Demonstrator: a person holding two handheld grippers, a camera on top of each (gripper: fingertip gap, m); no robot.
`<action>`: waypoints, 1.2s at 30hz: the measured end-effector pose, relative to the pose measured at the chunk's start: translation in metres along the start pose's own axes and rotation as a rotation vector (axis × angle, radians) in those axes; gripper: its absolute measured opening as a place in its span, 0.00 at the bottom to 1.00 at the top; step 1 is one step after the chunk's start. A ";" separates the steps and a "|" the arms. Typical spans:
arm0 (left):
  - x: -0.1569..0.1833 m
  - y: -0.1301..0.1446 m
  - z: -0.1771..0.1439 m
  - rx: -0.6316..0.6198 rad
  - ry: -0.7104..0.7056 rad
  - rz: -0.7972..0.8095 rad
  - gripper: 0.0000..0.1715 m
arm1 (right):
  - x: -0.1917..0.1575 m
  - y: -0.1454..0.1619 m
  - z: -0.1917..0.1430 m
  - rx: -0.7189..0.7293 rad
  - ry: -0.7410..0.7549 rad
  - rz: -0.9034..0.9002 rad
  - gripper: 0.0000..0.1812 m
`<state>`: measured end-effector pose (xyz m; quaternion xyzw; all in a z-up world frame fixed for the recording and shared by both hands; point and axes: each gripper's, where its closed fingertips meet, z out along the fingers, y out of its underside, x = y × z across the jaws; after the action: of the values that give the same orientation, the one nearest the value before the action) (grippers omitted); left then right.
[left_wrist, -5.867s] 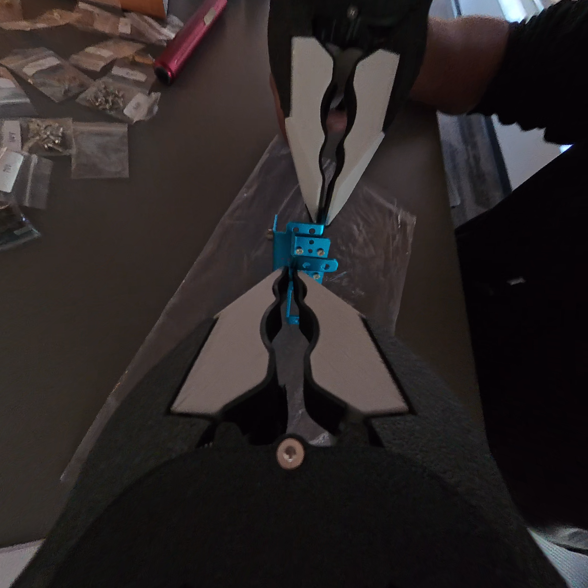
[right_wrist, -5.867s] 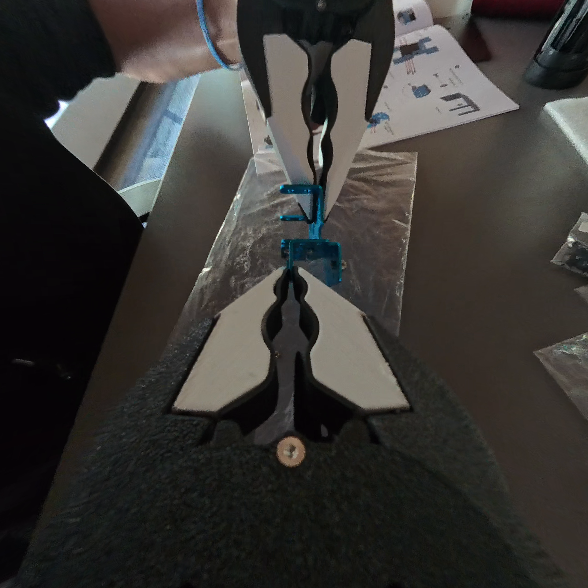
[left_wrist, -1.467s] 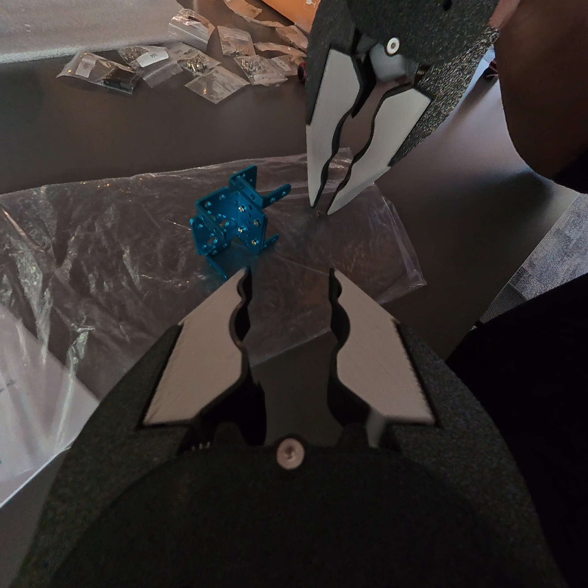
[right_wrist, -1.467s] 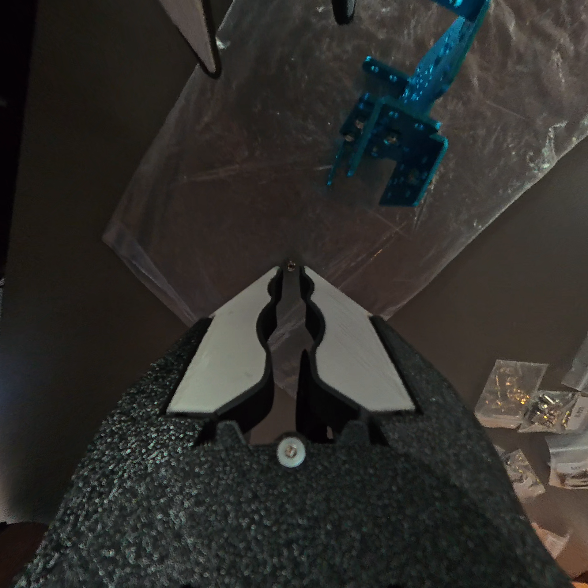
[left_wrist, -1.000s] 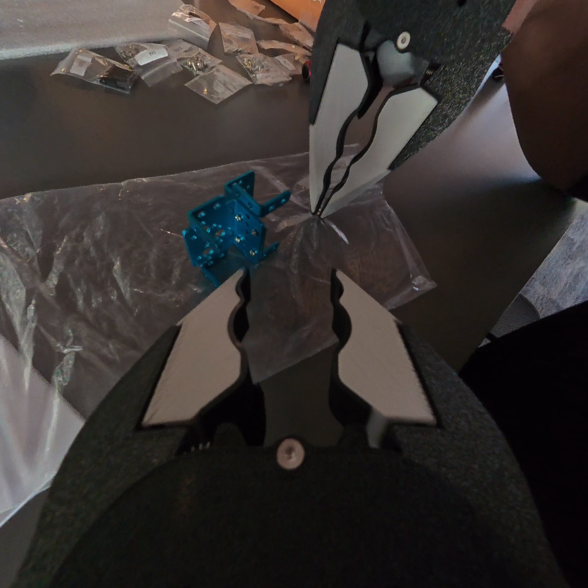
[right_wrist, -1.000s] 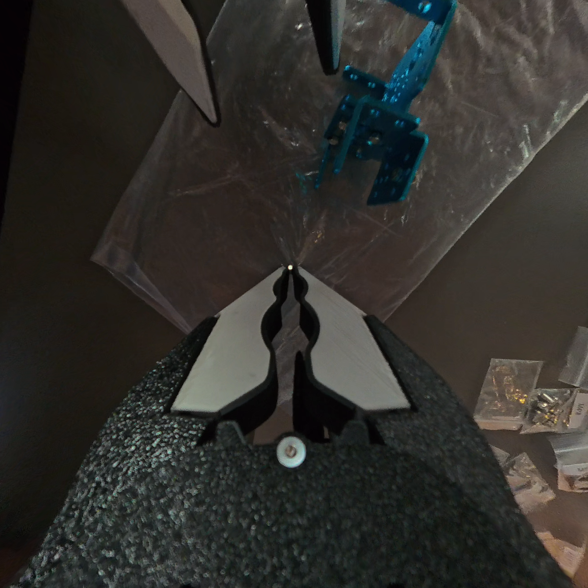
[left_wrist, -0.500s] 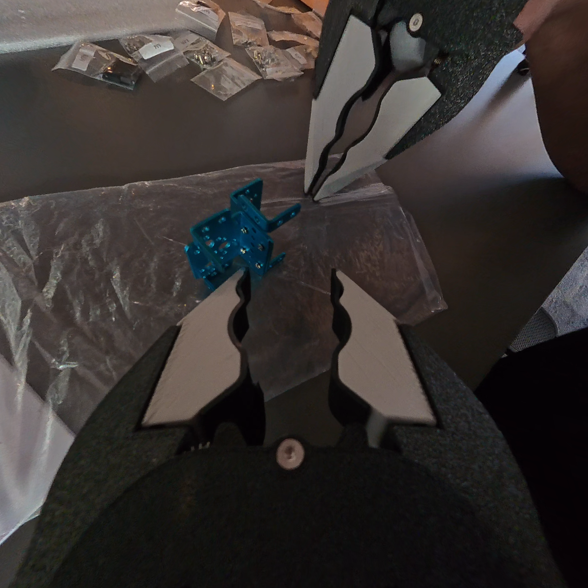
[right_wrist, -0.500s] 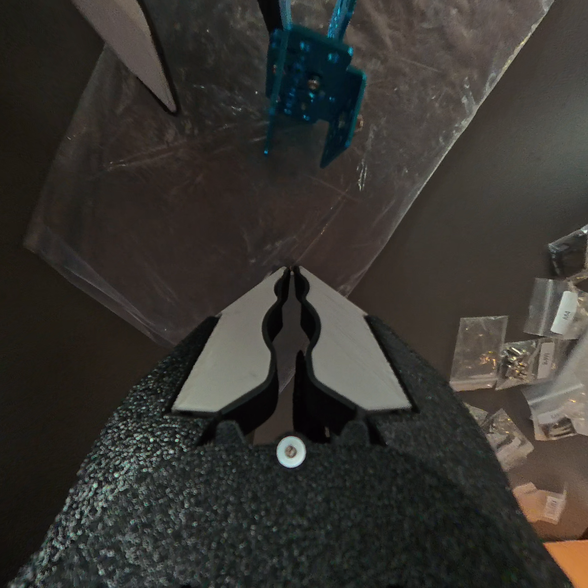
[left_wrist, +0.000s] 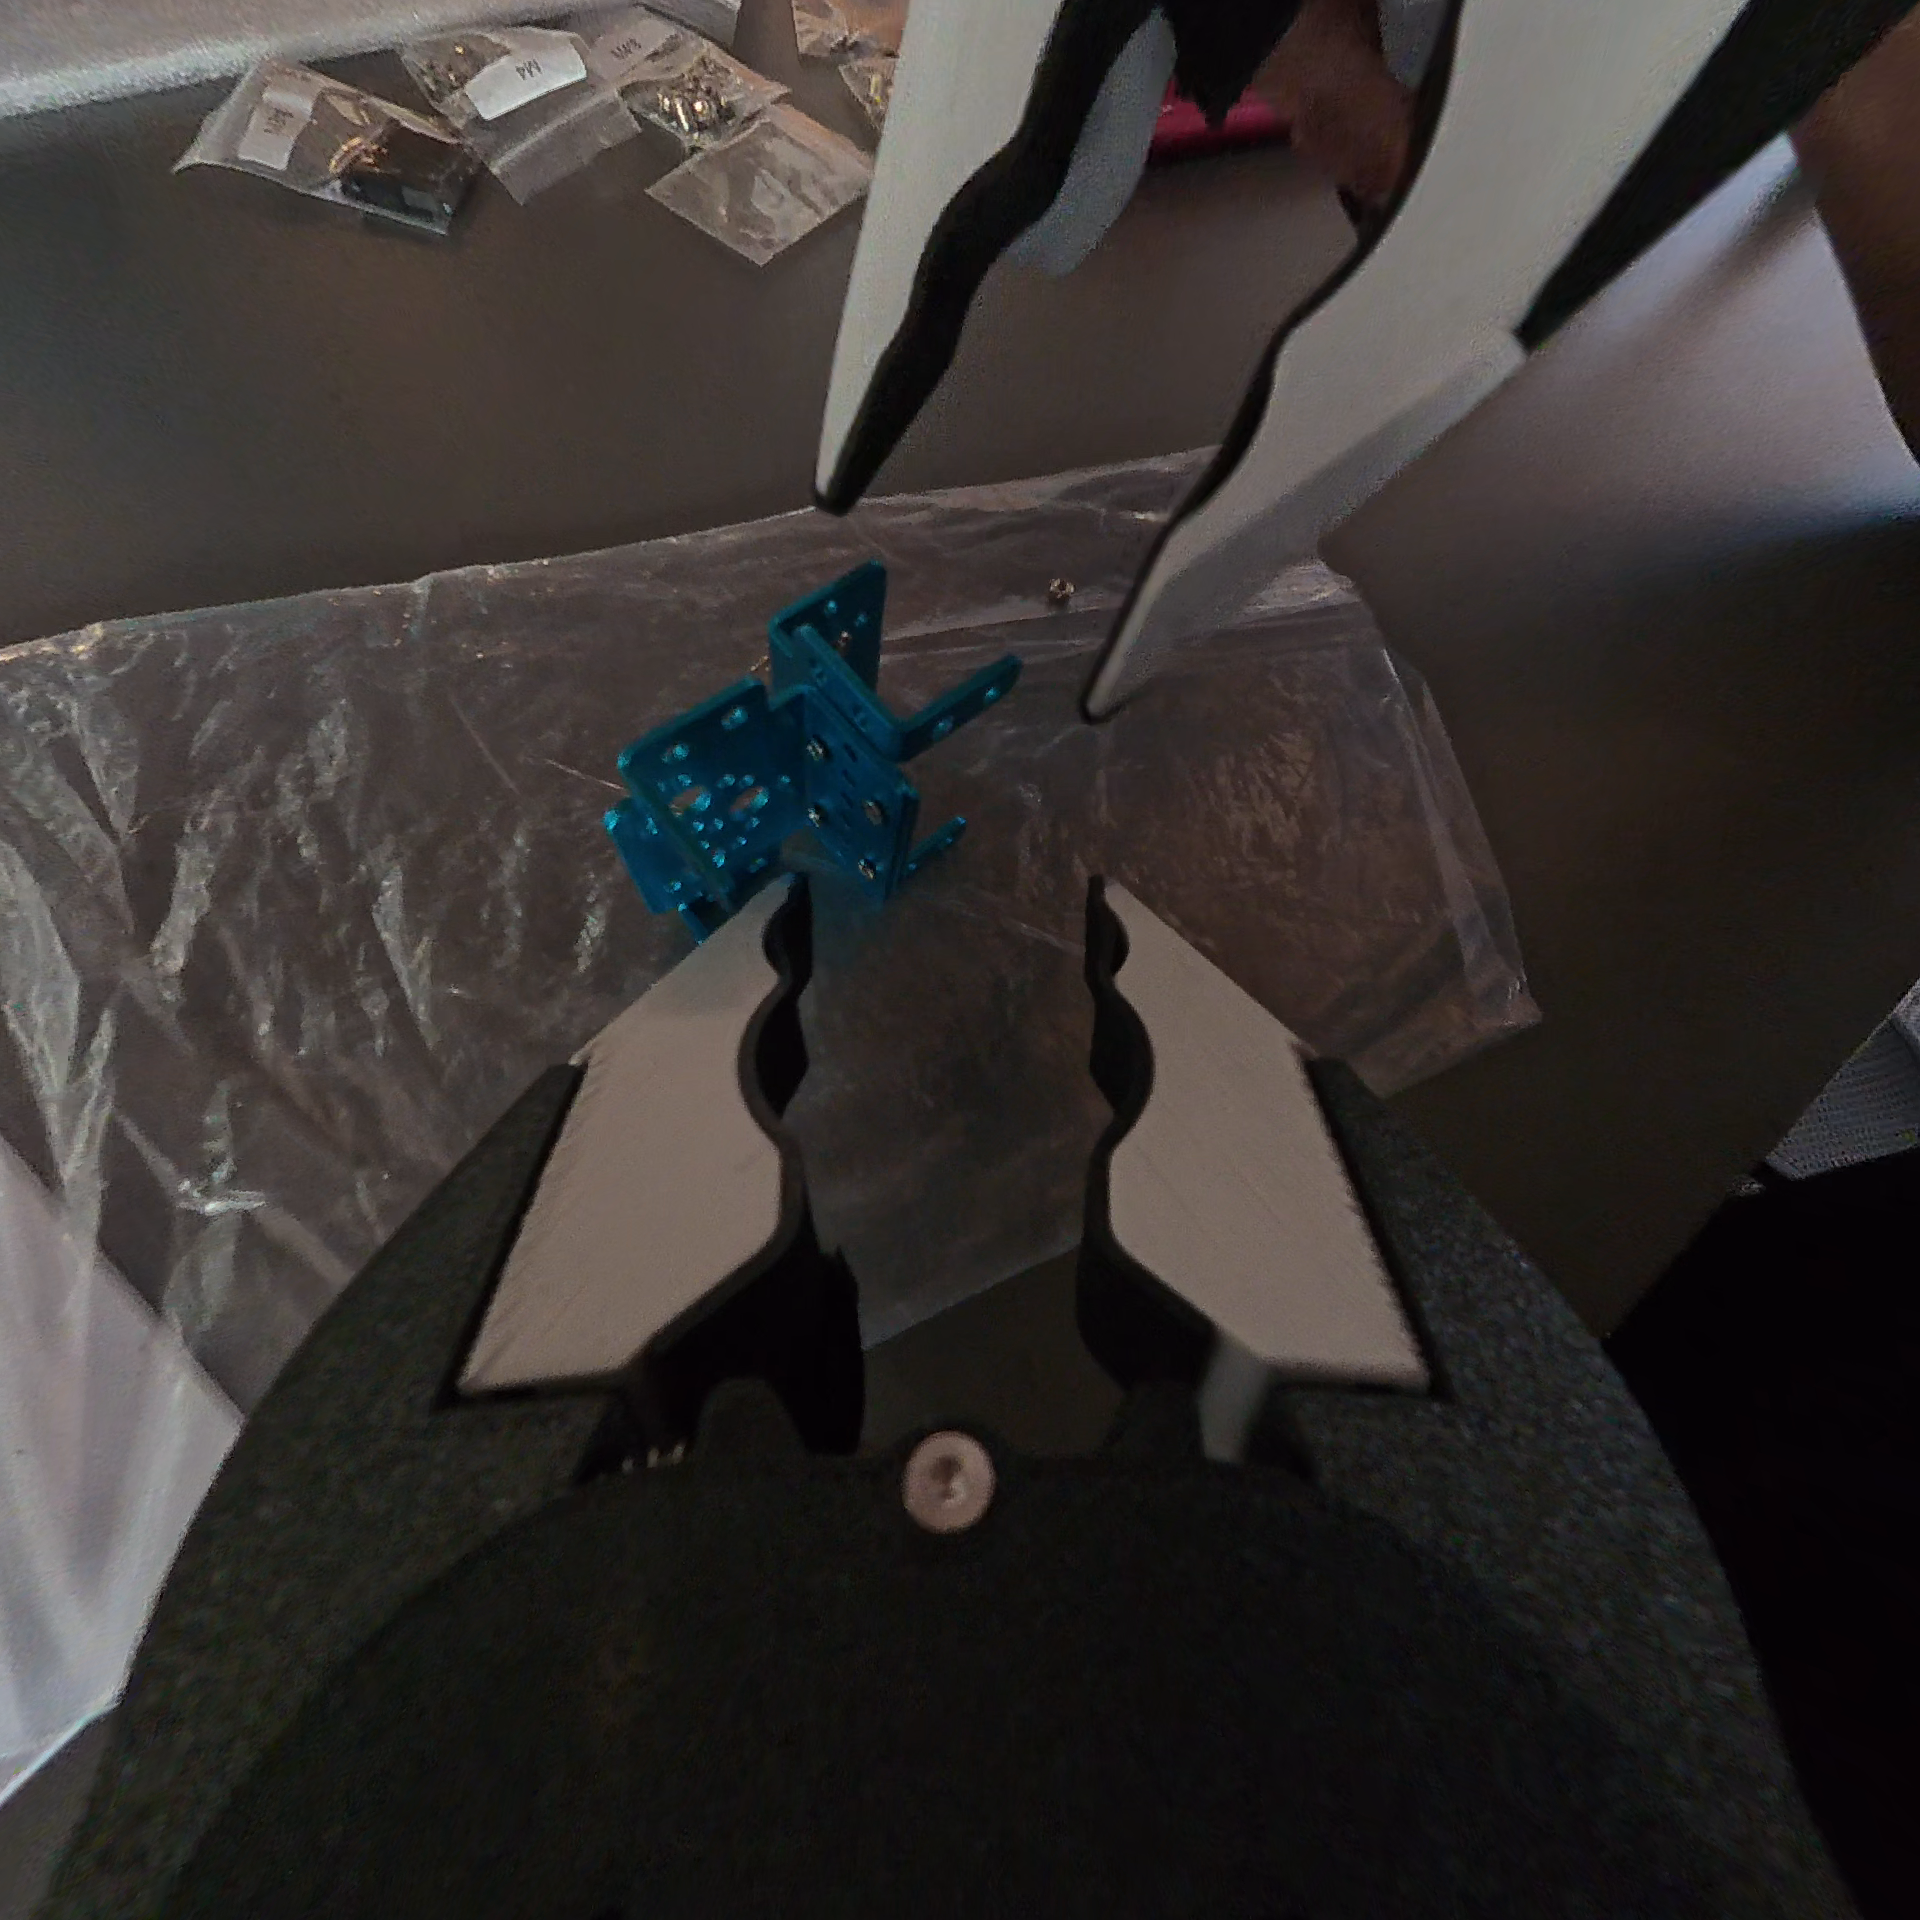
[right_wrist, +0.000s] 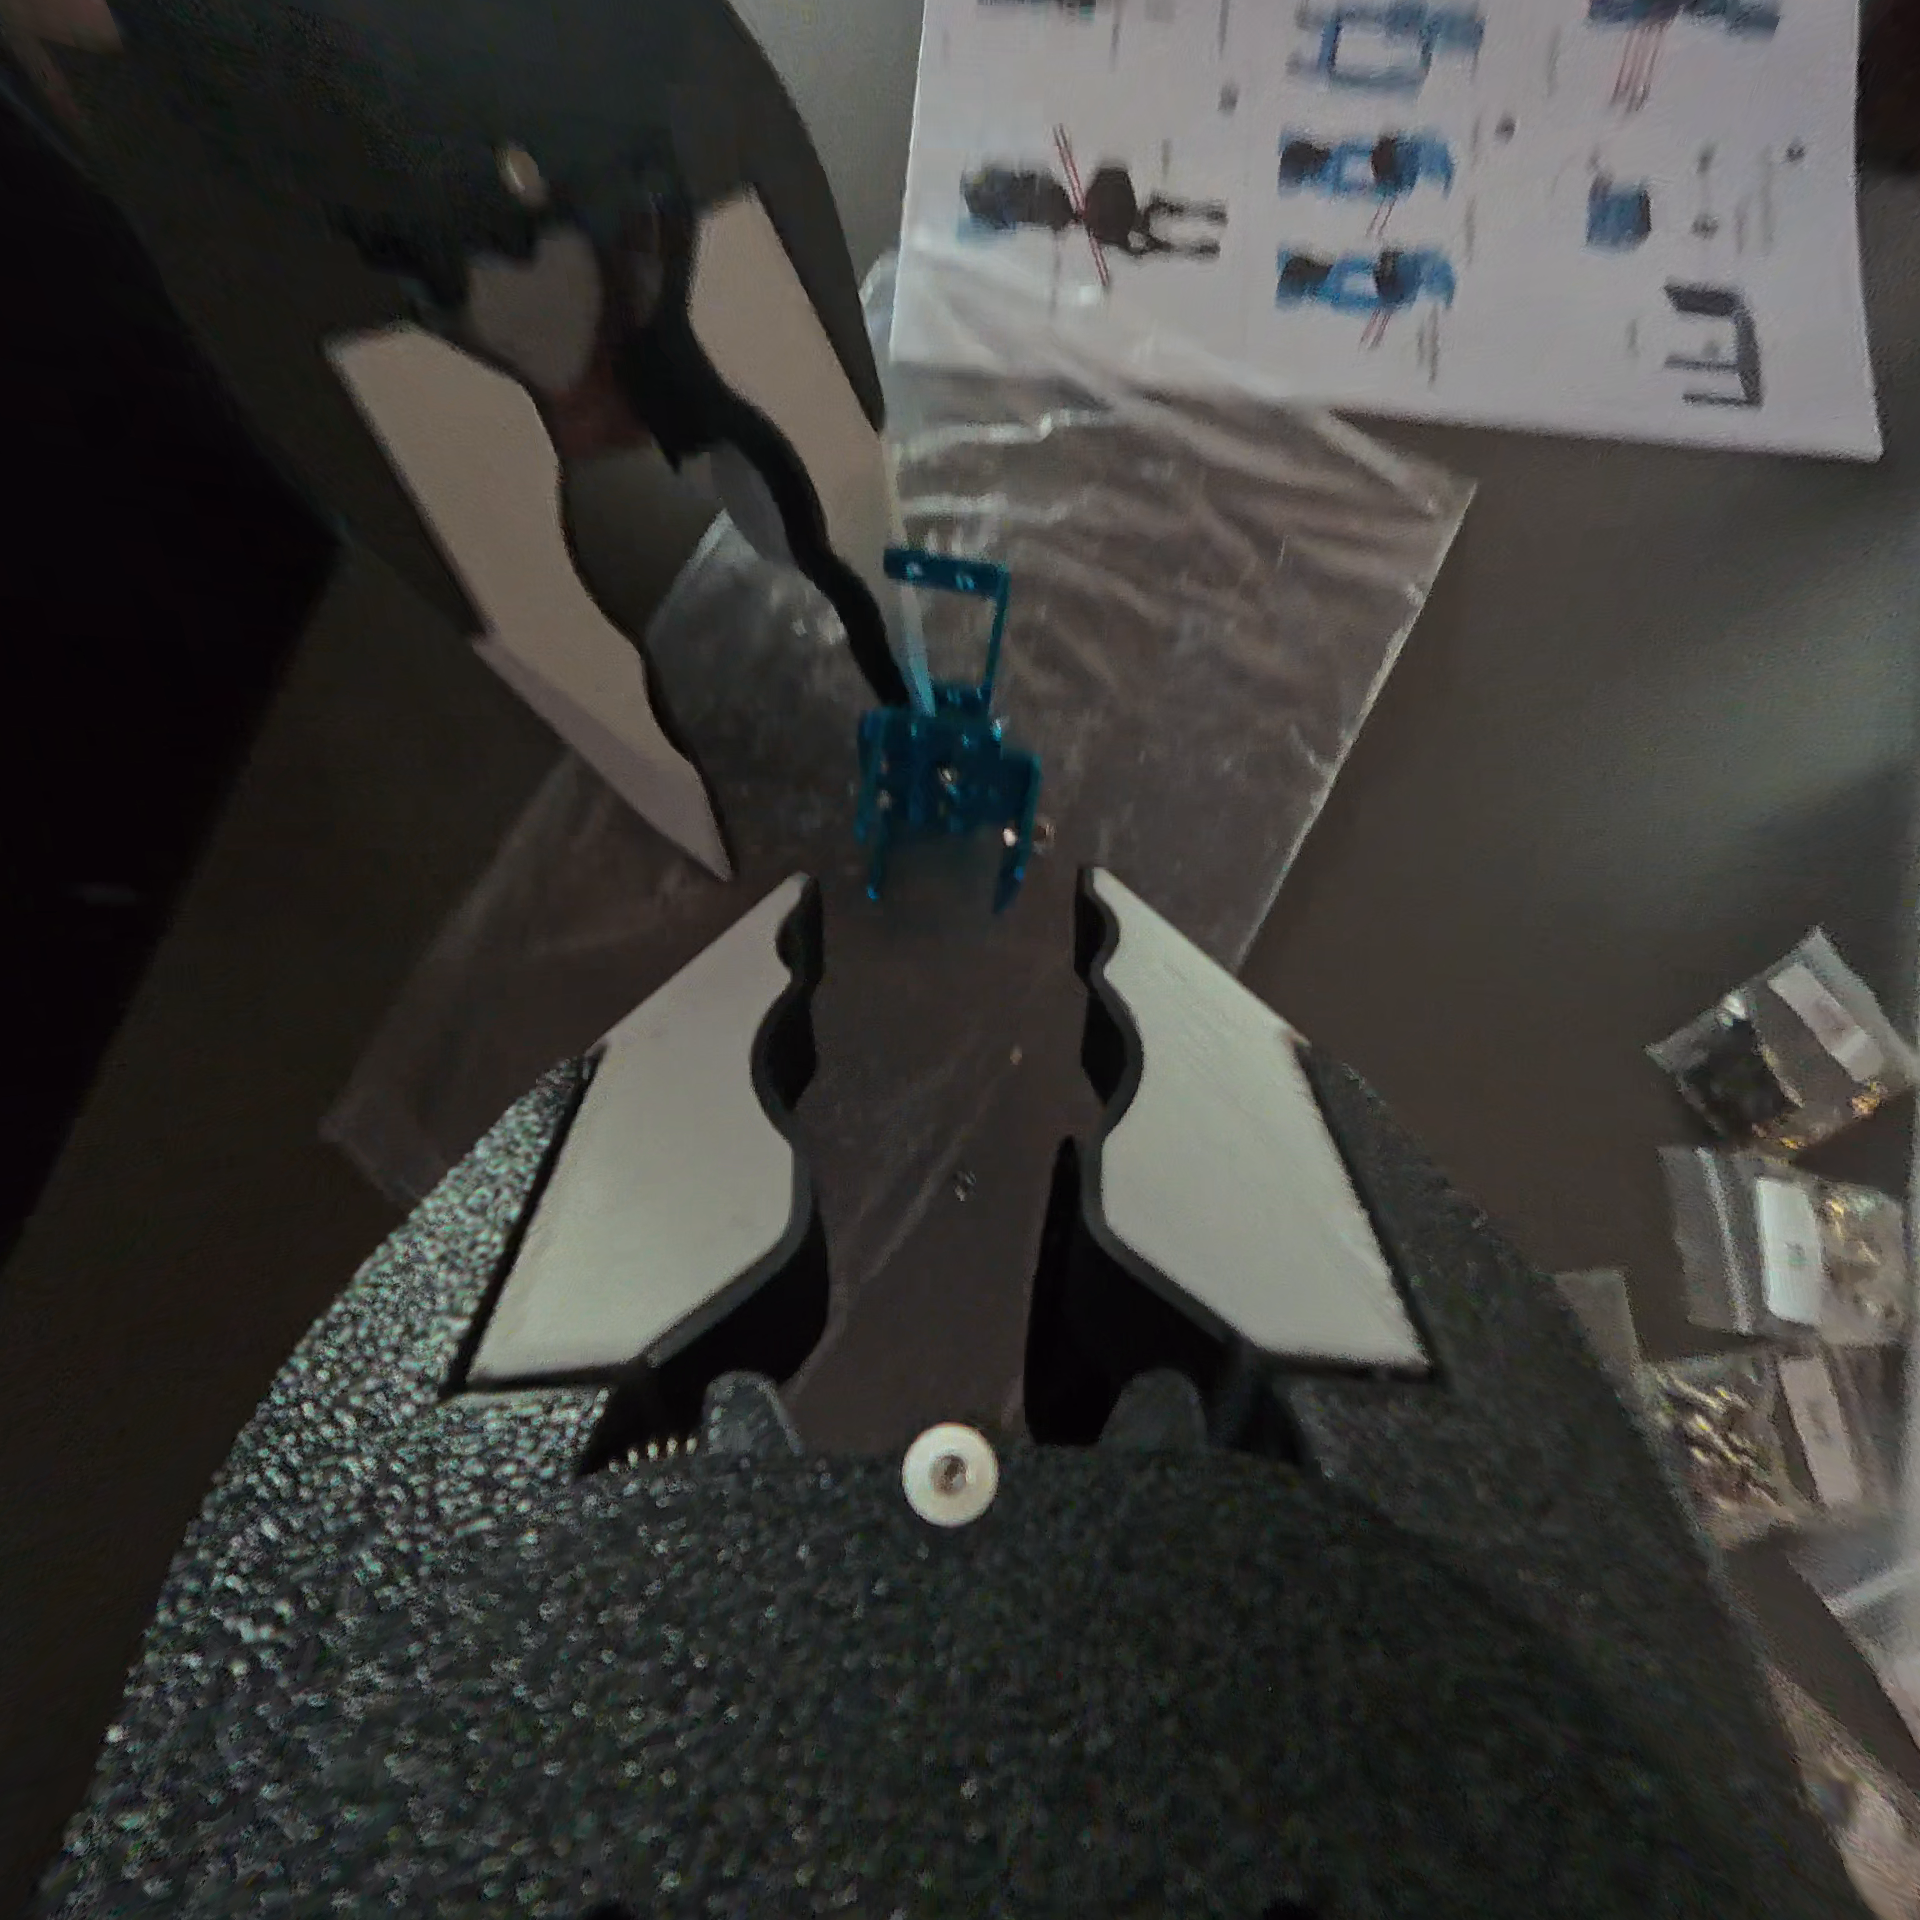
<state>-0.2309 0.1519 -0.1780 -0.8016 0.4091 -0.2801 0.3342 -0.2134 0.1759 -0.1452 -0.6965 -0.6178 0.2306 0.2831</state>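
Your left claw (left_wrist: 940, 894) gapes wide and empty, its left tip just beside the blue bracket (left_wrist: 795, 774) standing mid-sheet on the plastic (left_wrist: 312, 831). Beyond, your right claw (right_wrist: 945, 888) also hangs spread with nothing in it; half a second ago it was pinched shut. Bare bench (left_wrist: 312, 416) lies past the plastic's far edge, before the bags (left_wrist: 499, 114).

clear plastic sheet (left_wrist: 312, 883) on table (left_wrist: 312, 395) | small parts bags (left_wrist: 499, 114) behind | printed sheet (right_wrist: 1403, 208)
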 end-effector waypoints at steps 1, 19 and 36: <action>0.000 0.000 0.001 -0.003 -0.003 0.005 0.32 | -0.004 -0.004 0.002 0.023 -0.019 0.015 0.29; -0.003 -0.003 0.010 -0.039 -0.091 0.086 0.33 | 0.017 -0.004 0.020 0.078 -0.055 0.257 0.18; -0.010 -0.014 0.010 0.002 -0.149 0.100 0.33 | 0.022 -0.003 0.020 0.099 -0.088 0.296 0.19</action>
<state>-0.2223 0.1698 -0.1749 -0.7986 0.4221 -0.2030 0.3780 -0.2261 0.2002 -0.1573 -0.7543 -0.5082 0.3300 0.2527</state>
